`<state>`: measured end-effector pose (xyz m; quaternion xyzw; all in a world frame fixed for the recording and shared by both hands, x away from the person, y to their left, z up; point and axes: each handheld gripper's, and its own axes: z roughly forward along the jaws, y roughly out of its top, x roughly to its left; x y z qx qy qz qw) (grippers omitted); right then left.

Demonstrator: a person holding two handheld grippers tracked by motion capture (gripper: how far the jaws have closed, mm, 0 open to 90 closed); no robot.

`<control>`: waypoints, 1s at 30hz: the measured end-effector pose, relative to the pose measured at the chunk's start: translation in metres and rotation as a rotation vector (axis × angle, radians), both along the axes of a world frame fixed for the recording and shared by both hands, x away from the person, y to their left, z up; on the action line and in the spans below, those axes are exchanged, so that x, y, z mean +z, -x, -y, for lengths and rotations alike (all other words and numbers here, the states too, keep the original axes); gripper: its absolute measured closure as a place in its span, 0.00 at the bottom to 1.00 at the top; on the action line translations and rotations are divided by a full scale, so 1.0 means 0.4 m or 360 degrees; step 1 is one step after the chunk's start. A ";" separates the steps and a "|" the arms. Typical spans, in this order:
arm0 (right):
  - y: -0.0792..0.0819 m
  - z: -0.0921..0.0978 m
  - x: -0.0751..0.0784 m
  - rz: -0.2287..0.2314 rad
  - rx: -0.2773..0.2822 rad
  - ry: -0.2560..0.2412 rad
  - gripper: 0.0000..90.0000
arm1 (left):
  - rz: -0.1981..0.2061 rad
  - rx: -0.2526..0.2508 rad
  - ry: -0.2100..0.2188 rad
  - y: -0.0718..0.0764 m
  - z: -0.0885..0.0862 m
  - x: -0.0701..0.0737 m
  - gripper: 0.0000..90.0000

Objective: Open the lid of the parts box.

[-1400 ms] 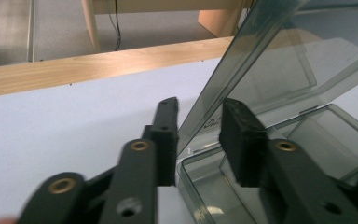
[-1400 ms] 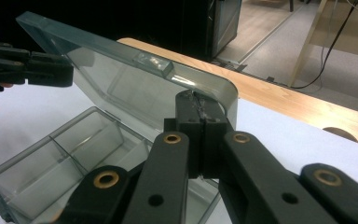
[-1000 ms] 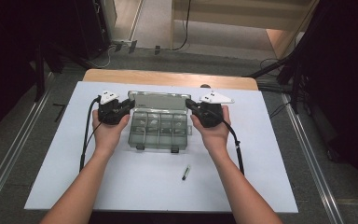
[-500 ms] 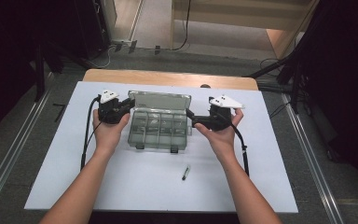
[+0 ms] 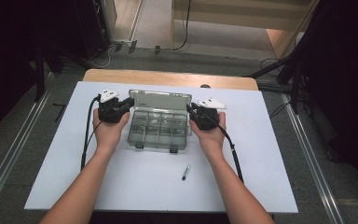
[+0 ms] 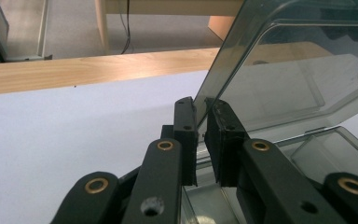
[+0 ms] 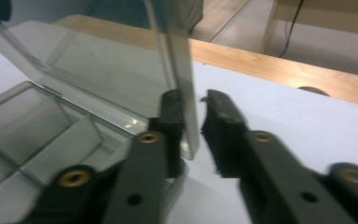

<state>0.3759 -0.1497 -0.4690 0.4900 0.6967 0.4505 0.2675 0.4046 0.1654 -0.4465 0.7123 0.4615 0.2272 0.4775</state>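
Observation:
A clear plastic compartment box (image 5: 157, 129) sits mid-table with its lid (image 5: 161, 99) standing up at the back. My left gripper (image 5: 127, 104) is at the box's left rear corner. In the left gripper view the left gripper (image 6: 199, 106) is shut on the lid's (image 6: 279, 70) side edge. My right gripper (image 5: 192, 111) is at the right rear corner. In the right gripper view the lid's (image 7: 121, 60) edge stands between the jaws of the right gripper (image 7: 192, 97); one pad touches it and a narrow gap shows at the other. The compartments (image 7: 32, 135) look bare.
A small dark pen-like piece (image 5: 185, 172) lies on the white table top (image 5: 279, 154) in front of the box. A wooden strip (image 5: 168, 77) runs along the table's far edge. Metal rails flank the table on both sides.
Both hands slid slightly toward me along the box's sides. The right gripper swung out to the right, then came back onto the lid's edge. The lid stays raised.

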 end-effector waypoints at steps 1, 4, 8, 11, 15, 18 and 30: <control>0.000 -0.003 0.000 -0.0006 0.0005 -0.0006 0.94 | 0.0001 -0.0001 -0.0005 -0.002 0.000 -0.001 0.91; 0.001 -0.015 0.006 0.0006 -0.0031 0.0065 0.96 | 0.0017 0.0002 -0.0003 -0.007 0.000 -0.005 0.91; -0.007 -0.011 0.006 -0.0012 -0.0033 0.0039 0.96 | 0.0035 0.0008 -0.0018 -0.014 0.004 -0.015 0.91; -0.015 -0.005 0.008 -0.0027 -0.0016 0.0021 0.96 | 0.0032 0.0011 -0.0020 -0.020 0.006 -0.024 0.91; -0.026 -0.001 0.010 -0.0046 -0.0008 0.0002 0.96 | 0.0001 0.0000 0.0033 -0.032 -0.001 -0.036 0.91; -0.037 -0.001 0.014 -0.0075 -0.0010 -0.0005 0.97 | -0.0015 -0.0003 0.0048 -0.042 -0.002 -0.047 0.91; -0.085 0.019 0.018 -0.0180 0.0036 -0.0086 0.96 | -0.0060 0.0003 -0.0040 -0.077 0.005 -0.061 0.97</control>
